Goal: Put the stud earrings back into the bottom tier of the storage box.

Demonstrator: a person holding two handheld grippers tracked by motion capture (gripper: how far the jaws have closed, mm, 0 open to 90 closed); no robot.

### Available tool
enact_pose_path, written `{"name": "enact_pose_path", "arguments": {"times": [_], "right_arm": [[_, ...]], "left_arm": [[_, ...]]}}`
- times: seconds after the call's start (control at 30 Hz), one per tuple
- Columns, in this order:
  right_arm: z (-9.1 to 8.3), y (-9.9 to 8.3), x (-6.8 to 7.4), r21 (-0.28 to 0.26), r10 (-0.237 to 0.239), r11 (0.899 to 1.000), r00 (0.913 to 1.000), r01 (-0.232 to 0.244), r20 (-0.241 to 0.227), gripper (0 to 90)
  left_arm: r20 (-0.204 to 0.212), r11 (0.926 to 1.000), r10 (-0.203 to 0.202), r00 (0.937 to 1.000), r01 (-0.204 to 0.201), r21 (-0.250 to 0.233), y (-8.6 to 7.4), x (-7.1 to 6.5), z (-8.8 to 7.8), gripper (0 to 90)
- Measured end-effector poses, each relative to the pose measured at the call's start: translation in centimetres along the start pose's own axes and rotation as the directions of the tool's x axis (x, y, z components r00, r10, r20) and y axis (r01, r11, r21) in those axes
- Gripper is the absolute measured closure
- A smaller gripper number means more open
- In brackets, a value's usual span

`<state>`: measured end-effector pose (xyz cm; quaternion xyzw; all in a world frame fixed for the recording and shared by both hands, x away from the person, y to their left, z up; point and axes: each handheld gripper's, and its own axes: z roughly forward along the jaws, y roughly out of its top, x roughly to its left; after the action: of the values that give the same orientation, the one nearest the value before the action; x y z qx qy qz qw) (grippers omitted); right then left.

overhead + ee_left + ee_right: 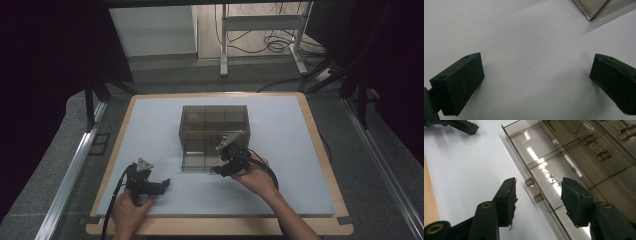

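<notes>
The right gripper [226, 161] stands at the near front of a smoked clear-plastic drawer cabinet [214, 131], which sits at the middle of the white worktop [300, 165]. Its jaws are parted and straddle the small metal handle [534, 189] of the lowest drawer [554, 170] without pressing on it; nothing is clamped. In my judgement this placement suits working that drawer by its handle, since the drawer stands pulled out toward the near side. The left gripper [159, 186] rests low over bare worktop, near and left of the cabinet, jaws wide apart and empty; it appears parked clear of the drawer's path. The cabinet is a tinted, see-through box with thin partitions dividing each drawer into compartments. The open drawer's near compartments look empty, showing only glare. Small metal handles [597, 147] mark the drawers above. Contents farther back cannot be made out.
</notes>
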<state>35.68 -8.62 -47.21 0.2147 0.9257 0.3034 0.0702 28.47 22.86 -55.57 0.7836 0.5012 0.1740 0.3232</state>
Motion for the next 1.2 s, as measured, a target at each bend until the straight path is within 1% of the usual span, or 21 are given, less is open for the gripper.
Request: {"name": "enact_pose_path", "arguments": {"times": [0.1, 0.13, 0.2, 0.4, 0.47, 0.67, 0.73, 0.87, 0.9, 1.2], "right_arm": [[-0.1, -0.3, 0.2, -0.002, -0.007, 1.0, 1.0, 0.007, 0.001, 40.9], [-0.2, -0.5, 0.3, -0.005, -0.01, 1.0, 0.9999, 0.01, -0.001, 38.4], [-0.3, -0.6, 0.3, -0.005, -0.01, 1.0, 1.0, 0.009, -0.001, 37.4], [-0.5, -1.2, 0.7, -0.011, -0.013, 1.0, 0.9999, 0.012, -0.007, 30.7], [-0.6, -1.4, 0.7, -0.012, -0.015, 1.0, 0.9999, 0.015, -0.006, 30.2], [-0.8, -2.1, 0.7, -0.018, -0.011, 1.0, 0.9999, 0.011, 0.003, 25.9], [-1.1, -2.5, 0.7, -0.026, -0.006, 1.0, 1.0, 0.006, 0.001, 22.9], [-1.3, -2.9, 0.7, -0.033, -0.011, 0.999, 0.9999, 0.011, 0.006, 20.8], [-1.4, -3.1, 0.8, -0.032, -0.013, 0.999, 0.9998, 0.013, 0.015, 19.2], [-2.3, -4.2, 1.0, -0.045, -0.008, 0.999, 0.9995, 0.01, 0.032, 16.3]], "left_arm": [[0.0, 1.0, 0.0, 1.0, 0.0, 0.0, 0.0, 0.0, 0.0, 0.0], [0.0, 1.0, 0.0, 1.0, 0.0, 0.001, 0.0, 0.0, 0.0, 0.0], [0.0, 1.0, -0.005, 1.0, 0.005, -0.004, 0.0, 0.0, 0.0, 0.0], [0.0, 0.9999, -0.009, 1.0, 0.009, -0.008, 0.0, -0.1, 0.1, 0.0], [0.0, 0.9999, -0.007, 1.0, 0.007, -0.007, 0.0, -0.1, 0.1, 0.0], [0.0, 0.9999, -0.009, 1.0, 0.009, -0.007, 0.0, -0.1, 0.1, 0.0], [0.0, 0.9999, -0.01, 0.9999, 0.01, -0.007, 0.0, -0.1, 0.1, 0.0], [0.0, 0.9999, -0.01, 0.9999, 0.01, -0.007, 0.0, -0.1, 0.1, 0.0], [0.0, 0.9999, -0.01, 0.9999, 0.01, -0.007, 0.0, -0.1, 0.1, 0.0], [0.0, 0.9999, -0.01, 1.0, 0.01, -0.006, 0.0, -0.1, 0.0, 0.0]]}}
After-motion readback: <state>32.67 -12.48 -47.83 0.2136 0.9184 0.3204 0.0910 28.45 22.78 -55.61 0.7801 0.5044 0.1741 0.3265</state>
